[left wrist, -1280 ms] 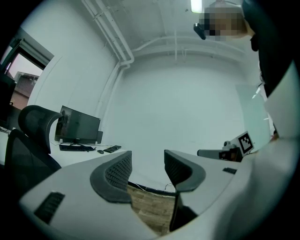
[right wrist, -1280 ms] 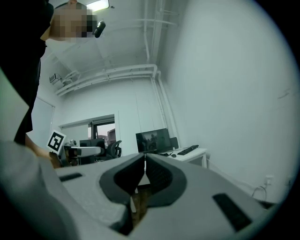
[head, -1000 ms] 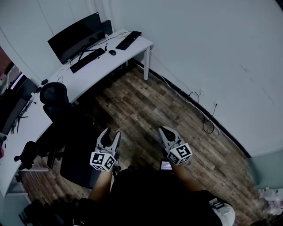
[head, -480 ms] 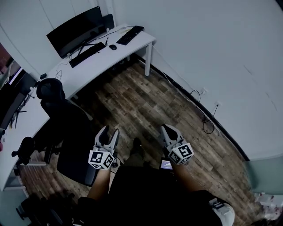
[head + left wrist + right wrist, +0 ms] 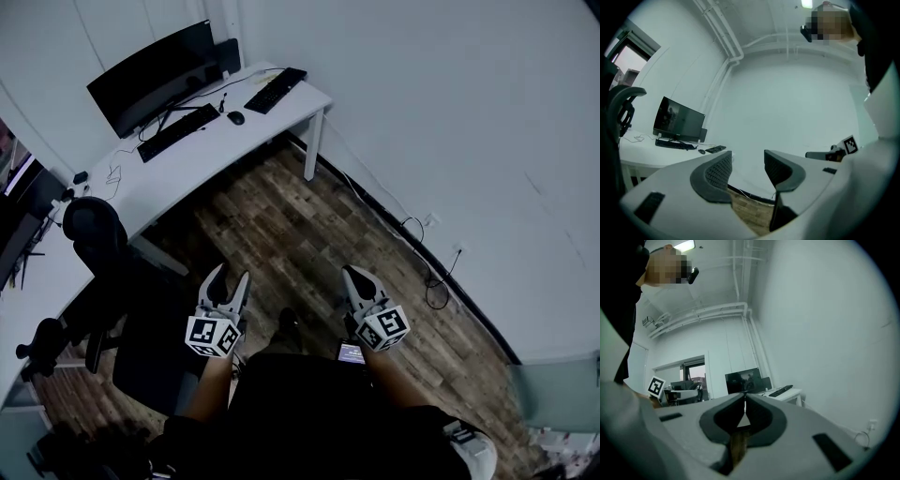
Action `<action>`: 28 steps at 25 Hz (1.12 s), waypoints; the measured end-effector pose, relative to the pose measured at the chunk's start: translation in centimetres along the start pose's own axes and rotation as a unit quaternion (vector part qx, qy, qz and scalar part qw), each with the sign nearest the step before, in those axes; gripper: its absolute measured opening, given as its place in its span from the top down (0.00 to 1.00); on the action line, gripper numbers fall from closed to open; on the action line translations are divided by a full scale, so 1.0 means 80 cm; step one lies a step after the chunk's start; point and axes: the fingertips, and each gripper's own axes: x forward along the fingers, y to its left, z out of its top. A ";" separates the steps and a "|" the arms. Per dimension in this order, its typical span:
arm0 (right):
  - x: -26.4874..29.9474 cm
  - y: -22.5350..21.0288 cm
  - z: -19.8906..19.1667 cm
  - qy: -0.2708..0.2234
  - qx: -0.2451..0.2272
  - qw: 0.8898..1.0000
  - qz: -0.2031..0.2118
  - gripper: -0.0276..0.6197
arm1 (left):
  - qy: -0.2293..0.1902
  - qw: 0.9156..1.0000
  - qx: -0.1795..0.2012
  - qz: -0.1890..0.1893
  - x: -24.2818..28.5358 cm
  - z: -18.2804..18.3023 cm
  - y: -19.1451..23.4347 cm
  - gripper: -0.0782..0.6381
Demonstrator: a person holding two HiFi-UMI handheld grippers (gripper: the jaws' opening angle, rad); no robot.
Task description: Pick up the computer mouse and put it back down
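Well short of the desk, the left gripper holds its jaws apart, empty; the right gripper has them pressed together, empty. The mouse lies on the desk.

Rough wood-plank floor, smooth white desk — probably laminate

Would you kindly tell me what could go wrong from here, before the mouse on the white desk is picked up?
The mouse lies close between the keyboard by the monitor and the second keyboard; a gripper might nudge either.
The right gripper is shut and would need opening to grasp; only the left gripper is open.
The office chair stands beside the desk and might be bumped.
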 end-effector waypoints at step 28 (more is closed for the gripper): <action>0.384 -0.226 0.050 0.014 -0.030 0.998 0.057 0.94 | 0.018 0.999 0.001 0.039 0.370 0.010 0.196 0.61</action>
